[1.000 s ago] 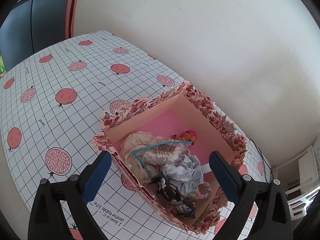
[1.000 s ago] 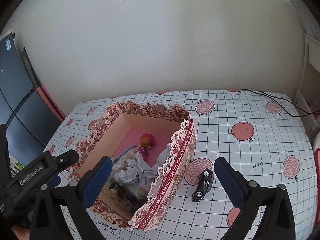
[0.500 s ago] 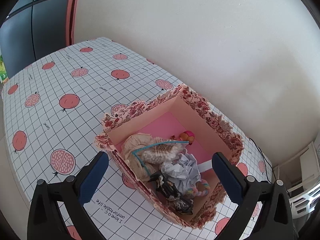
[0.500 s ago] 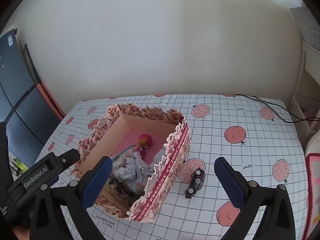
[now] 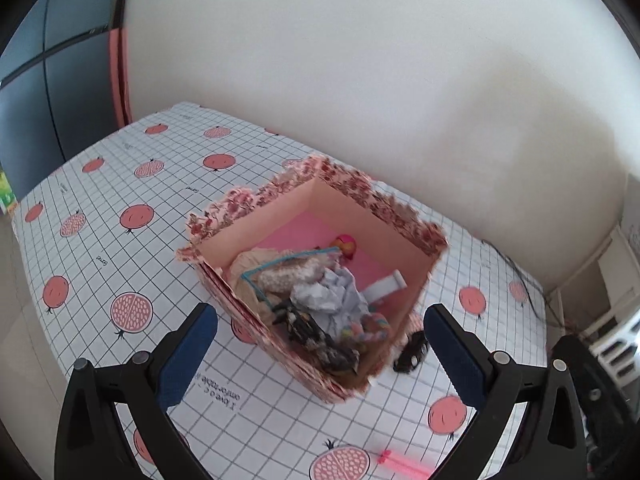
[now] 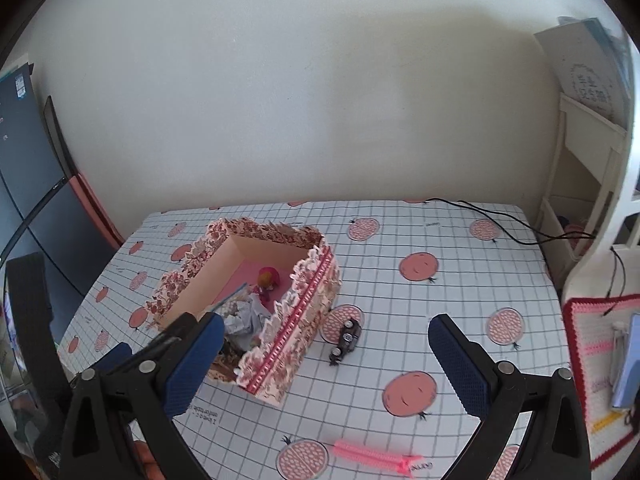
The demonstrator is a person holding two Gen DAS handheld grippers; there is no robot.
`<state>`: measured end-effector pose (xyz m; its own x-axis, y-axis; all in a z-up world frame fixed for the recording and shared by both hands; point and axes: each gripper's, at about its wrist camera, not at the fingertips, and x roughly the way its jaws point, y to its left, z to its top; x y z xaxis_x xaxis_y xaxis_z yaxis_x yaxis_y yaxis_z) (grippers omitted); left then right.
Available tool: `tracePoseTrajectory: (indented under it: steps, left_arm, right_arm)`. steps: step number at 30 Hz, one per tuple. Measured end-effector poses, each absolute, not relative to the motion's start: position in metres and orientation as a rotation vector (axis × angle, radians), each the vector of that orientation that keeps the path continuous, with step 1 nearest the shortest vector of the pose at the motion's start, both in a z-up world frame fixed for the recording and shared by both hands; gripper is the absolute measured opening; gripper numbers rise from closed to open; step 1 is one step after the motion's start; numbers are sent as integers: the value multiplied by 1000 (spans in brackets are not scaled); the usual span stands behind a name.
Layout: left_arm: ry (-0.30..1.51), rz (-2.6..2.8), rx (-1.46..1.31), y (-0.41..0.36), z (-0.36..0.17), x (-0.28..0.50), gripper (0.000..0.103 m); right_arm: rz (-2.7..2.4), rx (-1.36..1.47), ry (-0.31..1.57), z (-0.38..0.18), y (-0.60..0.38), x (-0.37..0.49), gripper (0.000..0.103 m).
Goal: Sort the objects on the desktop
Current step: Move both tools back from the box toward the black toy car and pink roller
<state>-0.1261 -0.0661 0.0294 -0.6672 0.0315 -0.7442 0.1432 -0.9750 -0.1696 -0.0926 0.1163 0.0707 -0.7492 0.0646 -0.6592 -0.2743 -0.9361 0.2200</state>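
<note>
as both views had drawn back from the box (image 6: 256, 304), a pink zipper (image 6: 376, 454) came into sight on the near tabletop (image 6: 440, 240); the toy car (image 6: 345, 340) lay just right of the box. left tongs (image 5: 320, 344) and right tongs (image 6: 324, 360) gaped open, empty; both items probably awaited boxing.

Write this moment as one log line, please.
left tongs: open, empty | right tongs: open, empty | toy car, pink zipper: outside floral box
</note>
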Motion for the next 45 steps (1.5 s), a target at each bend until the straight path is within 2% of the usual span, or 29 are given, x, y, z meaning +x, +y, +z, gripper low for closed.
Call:
tracePoseTrajectory:
  steps: [4, 8, 14, 19, 24, 29, 32, 40, 45]
  left_arm:
    - [250, -2847, 1245, -35, 31, -108, 103]
    - [250, -2860, 1299, -17, 23, -97, 103]
    - [171, -2893, 1328, 9, 9, -83, 103]
    - [151, -2839, 1475, 18, -18, -85, 103]
    - [88, -2702, 1639, 22, -54, -91, 103]
    - [35, -2585, 1685, 22, -83, -95, 103]
    - [47, -2520, 1745, 18, -100, -98, 103]
    - [45, -2366, 1885, 11, -136, -97, 103]
    - [122, -2292, 1870, -2, -140, -95, 103]
  right_arm:
    - [2701, -978, 457, 71, 128, -70, 103]
    - [2695, -976, 518, 65, 143, -54, 103]
    - [2649, -1019, 479, 49, 152, -43, 103]
    - [2597, -1141, 460, 17, 157, -48, 103]
    - [2503, -1285, 519, -23, 168, -53, 103]
    - [2446, -1415, 565, -55, 173, -58, 103]
    - [2422, -1488, 625, -75, 174, -61, 103]
    - [2394, -1593, 635, -102, 169, -66, 103]
    - [2374, -1652, 543, -113, 161, -69, 103]
